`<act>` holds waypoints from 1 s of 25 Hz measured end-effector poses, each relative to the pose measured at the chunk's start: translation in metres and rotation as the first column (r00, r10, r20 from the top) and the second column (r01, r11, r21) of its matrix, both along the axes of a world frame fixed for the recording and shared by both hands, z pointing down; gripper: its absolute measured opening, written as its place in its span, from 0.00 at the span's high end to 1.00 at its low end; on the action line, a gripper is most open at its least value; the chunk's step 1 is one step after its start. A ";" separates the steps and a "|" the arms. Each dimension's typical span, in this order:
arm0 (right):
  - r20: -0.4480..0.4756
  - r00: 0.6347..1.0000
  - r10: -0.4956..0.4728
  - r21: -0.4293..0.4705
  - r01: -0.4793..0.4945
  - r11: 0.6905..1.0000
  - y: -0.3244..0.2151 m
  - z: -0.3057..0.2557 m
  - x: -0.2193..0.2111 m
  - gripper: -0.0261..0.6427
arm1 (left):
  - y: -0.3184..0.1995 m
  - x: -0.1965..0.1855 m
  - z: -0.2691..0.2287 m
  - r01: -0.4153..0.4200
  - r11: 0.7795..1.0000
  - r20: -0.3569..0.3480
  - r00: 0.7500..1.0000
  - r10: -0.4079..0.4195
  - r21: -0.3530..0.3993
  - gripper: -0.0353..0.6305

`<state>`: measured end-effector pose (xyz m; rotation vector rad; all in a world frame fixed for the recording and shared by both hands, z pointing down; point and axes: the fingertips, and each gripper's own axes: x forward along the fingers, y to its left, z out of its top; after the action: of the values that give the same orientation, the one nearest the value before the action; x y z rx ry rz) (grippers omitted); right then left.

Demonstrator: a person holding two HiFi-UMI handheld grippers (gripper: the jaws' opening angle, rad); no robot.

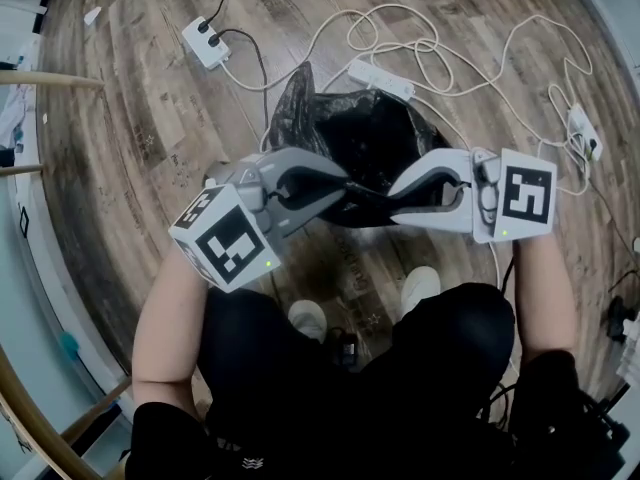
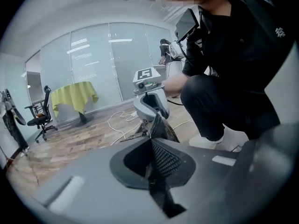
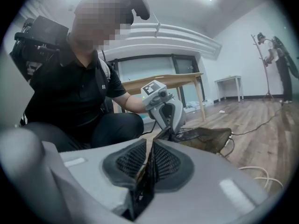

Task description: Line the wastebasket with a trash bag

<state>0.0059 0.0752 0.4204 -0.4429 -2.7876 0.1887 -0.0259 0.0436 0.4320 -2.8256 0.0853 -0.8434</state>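
Observation:
A black trash bag (image 1: 352, 133) hangs crumpled over the wood floor in front of the crouching person. In the head view both grippers pinch its near edge from opposite sides, a short way apart. My left gripper (image 1: 338, 190) comes in from the left, and thin black film (image 2: 161, 129) runs between its closed pads (image 2: 163, 160). My right gripper (image 1: 392, 198) comes in from the right, and its ribbed pads (image 3: 163, 160) are pressed on the bag's edge. Beyond it the bag (image 3: 208, 138) stretches toward the left gripper (image 3: 168, 113).
White power strips (image 1: 205, 41) (image 1: 380, 78) and looping white cables (image 1: 440, 63) lie on the floor around the bag. The person's white shoes (image 1: 308, 318) (image 1: 420, 286) are just behind it. Farther off stand a yellow-clothed table (image 2: 74, 94), an office chair (image 2: 39, 115) and a wooden table (image 3: 163, 83).

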 end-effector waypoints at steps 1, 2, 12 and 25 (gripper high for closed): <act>0.002 1.000 -0.008 -0.002 0.008 1.000 0.004 0.001 -0.001 0.89 | 0.008 -0.005 -0.001 -0.001 1.000 0.006 1.000 0.001 -0.009 0.94; 0.001 1.000 -0.020 -0.006 0.020 1.000 0.008 0.003 -0.002 0.89 | 0.016 -0.010 0.000 -0.006 1.000 0.012 1.000 0.006 -0.024 0.94; -0.169 0.976 -0.138 -0.063 0.130 0.990 0.051 0.068 0.000 0.89 | 0.072 -0.027 0.063 -0.080 0.975 0.028 0.996 0.087 -0.206 0.94; -0.294 0.953 -0.080 -0.138 0.041 0.990 0.081 0.143 0.011 0.95 | 0.083 -0.042 0.168 0.027 0.966 0.031 0.999 -0.019 -0.259 0.94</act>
<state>0.0172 0.1559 0.5630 -0.4866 -2.4705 0.3918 -0.0675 0.1266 0.5998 -3.0586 0.0035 -0.9637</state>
